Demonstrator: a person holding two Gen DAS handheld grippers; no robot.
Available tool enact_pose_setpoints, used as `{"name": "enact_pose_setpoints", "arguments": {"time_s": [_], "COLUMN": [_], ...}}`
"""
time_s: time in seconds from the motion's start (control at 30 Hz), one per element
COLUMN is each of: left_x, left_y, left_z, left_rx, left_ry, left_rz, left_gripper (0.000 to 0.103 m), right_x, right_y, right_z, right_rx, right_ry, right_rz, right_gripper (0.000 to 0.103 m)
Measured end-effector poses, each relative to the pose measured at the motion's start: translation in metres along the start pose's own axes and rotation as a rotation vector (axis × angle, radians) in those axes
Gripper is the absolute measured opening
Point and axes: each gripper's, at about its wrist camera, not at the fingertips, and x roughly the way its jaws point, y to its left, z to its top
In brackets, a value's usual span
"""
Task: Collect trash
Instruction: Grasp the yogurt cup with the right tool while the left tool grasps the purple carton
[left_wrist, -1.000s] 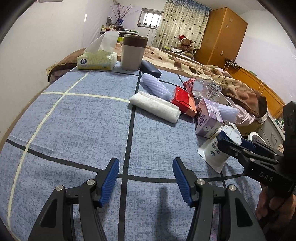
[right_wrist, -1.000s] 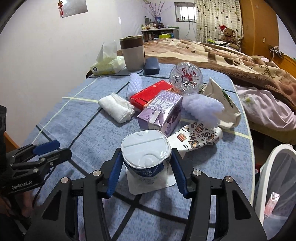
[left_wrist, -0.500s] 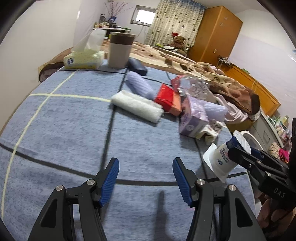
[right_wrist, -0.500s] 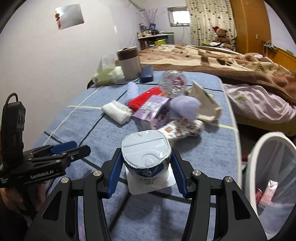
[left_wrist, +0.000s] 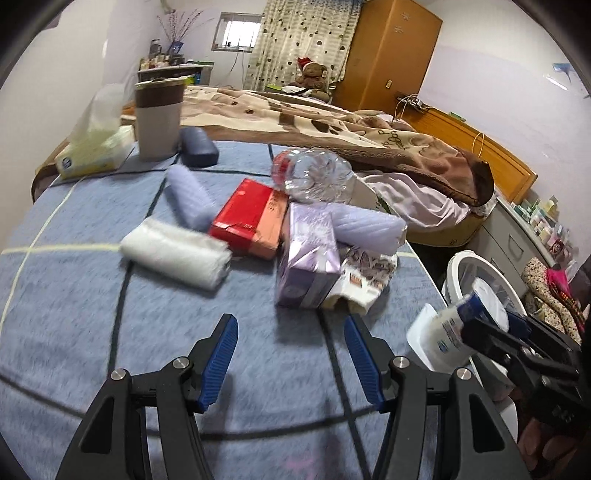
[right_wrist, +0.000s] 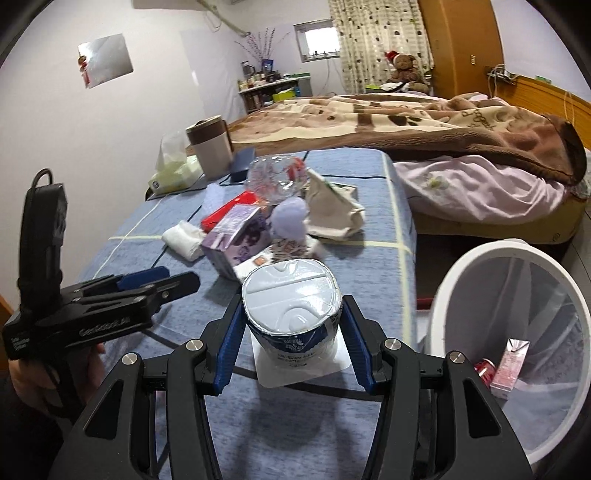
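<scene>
- The right gripper (right_wrist: 291, 332) points forward and downward over the near edge of a blue cloth-covered table (right_wrist: 369, 266); its blue pads press on both sides of a white yogurt cup (right_wrist: 291, 310), which it holds clear of the table with the foil lid facing the camera.
- A white trash bin (right_wrist: 461, 280) stands on the floor just beside the table's right edge. The yogurt cup hangs near the bin's rim, to its left, not over the opening. A pink carton (right_wrist: 511, 363) and a red can lie inside the bin.
- The left gripper (left_wrist: 290, 360) is tilted downward above bare blue cloth, its jaws standing moderately wide with nothing between them. A hand (right_wrist: 55, 373) grasps its handle on the side of the table away from the bin.
- Beyond the left gripper, farther from the bin's side of view, lies a pile: a purple carton (left_wrist: 310, 254), a red box (left_wrist: 251, 214), a white rolled cloth (left_wrist: 177, 253) and a clear plastic bottle (left_wrist: 314, 177).
</scene>
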Motion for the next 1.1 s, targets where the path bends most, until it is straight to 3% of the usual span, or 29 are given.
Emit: {"name": "enact_pose_setpoints", "arguments": {"time_s": [0.27, 0.47, 0.57, 1.1], "left_x": [0.031, 0.048, 0.049, 0.004], "left_y": [-0.016, -0.018, -0.017, -0.018], "left_z": [0.02, 0.026, 0.029, 0.009], "left_rx": [0.034, 0.046, 0.042, 0.05], "left_ry": [0.0, 0.001, -0.003, -0.04], "left_rz": [-0.001, 0.023, 0.034, 0.049], "left_gripper": [0.059, 0.043, 0.041, 0.04], "right_x": [0.002, 0.003, 0.003, -0.02], "right_y": [-0.019, -0.026, -0.028, -0.023], "right_z": [0.0, -0.001, -0.001, -0.002], "right_rx": [0.033, 0.047, 0.048, 0.029], "right_ry": [-0.009, -0.008, -0.008, -0.048], "right_rz": [-0.014, -0.019, -0.021, -0.029], "right_gripper": [0.053, 0.053, 0.053, 0.053]}}
